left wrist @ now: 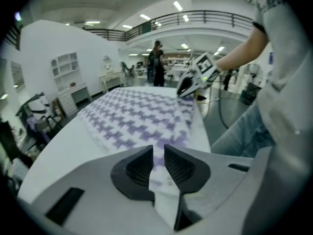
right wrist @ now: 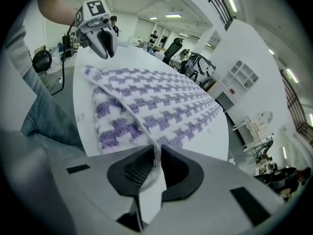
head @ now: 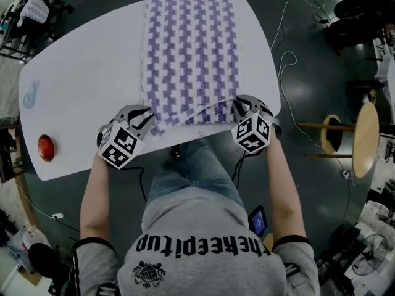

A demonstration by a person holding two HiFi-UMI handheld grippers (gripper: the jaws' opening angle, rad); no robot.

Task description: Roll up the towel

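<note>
Towel [head: 188,48], fluffy purple-white checks, near edge lifted

A corner of the purple-and-white towel [left wrist: 137,114] was pinched between the narrowly parted jaws of the left gripper [left wrist: 158,153] at the edge of the table [left wrist: 63,146]; the right gripper [left wrist: 185,91] was seen at the next corner.

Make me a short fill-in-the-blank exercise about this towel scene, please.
The towel is white and ____.
The left tongs and the right tongs grip its edge nearest the ____.
On the table, left of the towel, lies a ____ round thing.
The stool right of the table is made of ____.
Missing words: purple; person; red; wood.
</note>
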